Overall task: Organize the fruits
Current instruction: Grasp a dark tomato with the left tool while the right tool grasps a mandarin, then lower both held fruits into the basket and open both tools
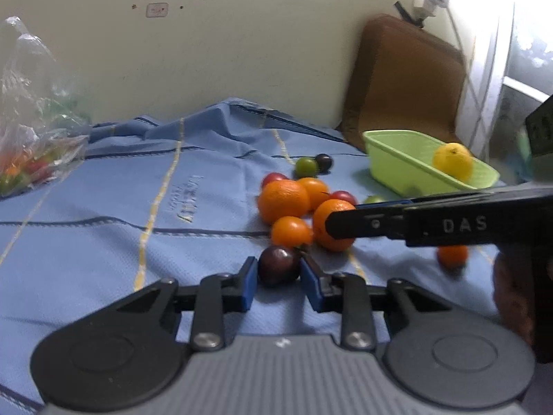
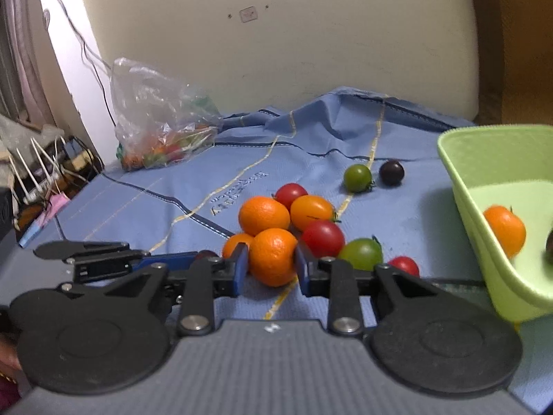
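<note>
Two grippers each squeeze a small fruit on the blue cloth.

The left gripper is clamped on a dark purple fruit at the near edge of the fruit pile. The right gripper pinches a small orange, its blue pads touching both sides. Red, orange and green fruits lie bunched just behind. A green basket sits to the right with an orange fruit inside. A clear plastic bag of fruit rests far back on the left.

Home room, blue bedsheet, brown cushion, cluttered cables
</note>
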`<state>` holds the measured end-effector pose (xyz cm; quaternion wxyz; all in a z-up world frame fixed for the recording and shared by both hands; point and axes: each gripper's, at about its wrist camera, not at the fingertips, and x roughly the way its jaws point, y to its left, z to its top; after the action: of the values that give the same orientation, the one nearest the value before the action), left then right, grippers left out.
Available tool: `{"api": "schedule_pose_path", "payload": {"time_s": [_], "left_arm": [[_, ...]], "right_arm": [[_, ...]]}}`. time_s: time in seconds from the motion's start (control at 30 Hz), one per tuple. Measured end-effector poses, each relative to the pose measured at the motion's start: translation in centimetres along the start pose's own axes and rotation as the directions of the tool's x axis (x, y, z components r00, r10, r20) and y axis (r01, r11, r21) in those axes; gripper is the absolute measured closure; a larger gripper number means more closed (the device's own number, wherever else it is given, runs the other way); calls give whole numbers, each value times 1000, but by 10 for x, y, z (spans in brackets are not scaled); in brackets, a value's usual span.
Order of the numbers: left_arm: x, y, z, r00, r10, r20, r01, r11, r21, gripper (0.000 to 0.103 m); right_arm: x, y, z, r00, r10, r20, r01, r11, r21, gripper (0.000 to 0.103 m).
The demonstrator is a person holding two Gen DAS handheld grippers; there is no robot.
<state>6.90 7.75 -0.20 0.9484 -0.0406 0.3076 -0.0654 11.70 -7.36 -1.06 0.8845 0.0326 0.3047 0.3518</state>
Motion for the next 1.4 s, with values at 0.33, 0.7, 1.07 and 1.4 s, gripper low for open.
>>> {"api": "schedule_pose_path", "payload": {"time_s": [0.33,0.7,1.07,1.4], "left_arm": [[-23,-48,-15,991,-130,-18,131,990,61,75],[17,-110,68,973,-226,47,222,972,75,75],[95,-122,102,970,-240,-39,239,970,-33,74],[114,-139,112,991,-120,-61,123,991,45,49]], "right_arm": [[-58,-6,-30,997,-20,81,19,1000,11,72],[-126,-59,-19,918,-206,340,217,976,6,79],[-111,-113,-10,890,-309,335,311,949,48,88],[-126,-117,-14,890,-285,356,273,958,84,87]]}}
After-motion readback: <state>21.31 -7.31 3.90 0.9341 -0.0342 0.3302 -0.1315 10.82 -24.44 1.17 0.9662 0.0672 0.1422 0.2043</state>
